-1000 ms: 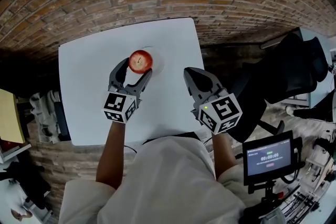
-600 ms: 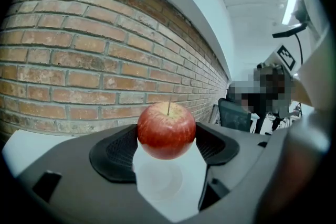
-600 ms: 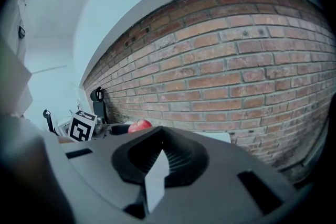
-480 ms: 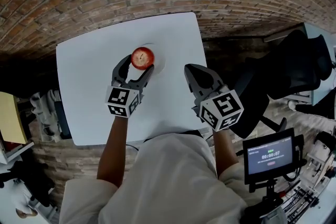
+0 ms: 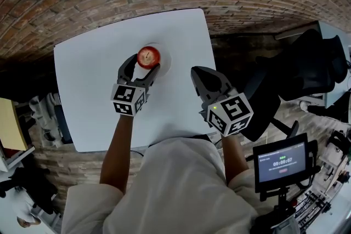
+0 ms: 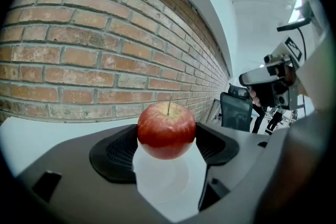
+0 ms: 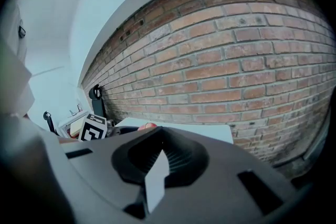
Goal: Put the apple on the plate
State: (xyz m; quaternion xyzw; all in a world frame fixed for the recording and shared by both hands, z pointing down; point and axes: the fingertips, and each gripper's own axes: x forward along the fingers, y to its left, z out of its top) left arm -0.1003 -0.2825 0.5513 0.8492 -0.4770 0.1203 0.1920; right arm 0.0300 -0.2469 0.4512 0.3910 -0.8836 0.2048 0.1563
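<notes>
Red apple [image 5: 148,56]: we clamp it in left gripper [image 5: 143,63] over plate [image 5: 165,61] for set-down; right gripper [image 5: 198,74] closed, empty.

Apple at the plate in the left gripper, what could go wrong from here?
1. The apple is round and appears to sit left of the centre of the plate. When it is let go it may roll onto the table.
2. The left gripper has its pads against the apple's sides, so pulling back before they are fully open could drag the apple off.
</notes>
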